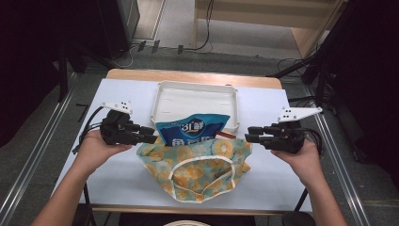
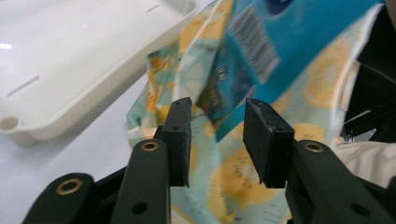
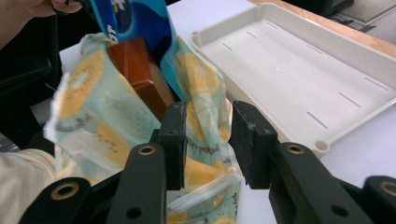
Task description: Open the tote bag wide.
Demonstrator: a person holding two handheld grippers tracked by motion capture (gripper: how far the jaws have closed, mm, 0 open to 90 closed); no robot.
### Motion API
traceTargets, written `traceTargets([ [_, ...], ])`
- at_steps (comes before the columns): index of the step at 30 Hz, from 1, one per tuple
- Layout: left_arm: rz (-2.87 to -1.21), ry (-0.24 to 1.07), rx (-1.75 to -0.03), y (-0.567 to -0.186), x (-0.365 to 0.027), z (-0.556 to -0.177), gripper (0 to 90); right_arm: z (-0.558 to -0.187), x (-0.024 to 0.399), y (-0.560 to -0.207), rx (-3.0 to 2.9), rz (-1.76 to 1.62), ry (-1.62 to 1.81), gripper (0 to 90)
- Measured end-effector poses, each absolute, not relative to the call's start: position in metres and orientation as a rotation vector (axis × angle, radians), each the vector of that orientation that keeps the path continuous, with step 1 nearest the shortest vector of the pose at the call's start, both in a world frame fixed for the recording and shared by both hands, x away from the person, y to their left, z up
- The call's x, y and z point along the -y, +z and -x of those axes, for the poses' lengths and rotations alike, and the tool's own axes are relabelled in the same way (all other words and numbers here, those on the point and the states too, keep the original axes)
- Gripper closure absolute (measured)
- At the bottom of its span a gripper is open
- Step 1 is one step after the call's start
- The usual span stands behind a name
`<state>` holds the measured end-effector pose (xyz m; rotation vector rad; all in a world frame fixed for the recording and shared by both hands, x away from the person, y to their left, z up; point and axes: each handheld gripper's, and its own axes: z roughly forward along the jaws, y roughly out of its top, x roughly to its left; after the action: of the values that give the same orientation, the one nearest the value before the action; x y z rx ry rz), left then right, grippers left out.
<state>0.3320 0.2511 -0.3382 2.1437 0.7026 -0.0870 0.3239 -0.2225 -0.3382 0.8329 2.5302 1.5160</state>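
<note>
1. Left claw (image 1: 151, 134) and right claw (image 1: 249, 134) stand parted, gripping nothing, one at each side of the bag (image 1: 200, 172).
2. The bag lies on the table (image 1: 117, 94), a blue packet (image 1: 190, 129) poking out.
3. A white tray (image 1: 197, 89) sits just behind, touching the packet.

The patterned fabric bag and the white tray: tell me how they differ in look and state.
The fabric bag is soft, crumpled and printed with yellow fruit slices on pale teal; the white tray is rigid, plain and flat-bottomed. The bag holds a blue packet sticking out of its mouth; the tray has nothing in it. The bag lies nearer the person, the tray behind it. Both rest on the white table.
</note>
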Motion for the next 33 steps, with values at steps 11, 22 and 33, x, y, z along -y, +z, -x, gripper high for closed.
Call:
traceTargets([
  [11, -2.153, -0.132, -0.655, -0.348, -0.237, -0.317, 46.7, -0.309, 0.216, -0.33, -2.586, -0.743, 1.58, 59.1],
  [22, -2.174, -0.163, -0.631, -0.368, -0.23, -0.317, 41.2, -0.309, 0.203, -0.34, -2.64, -0.664, 1.582, 40.1],
  [33, -2.24, -0.238, -0.722, -0.377, -0.226, -0.315, 88.1, -0.304, 0.197, -0.342, -2.705, -0.643, 1.526, 85.4],
])
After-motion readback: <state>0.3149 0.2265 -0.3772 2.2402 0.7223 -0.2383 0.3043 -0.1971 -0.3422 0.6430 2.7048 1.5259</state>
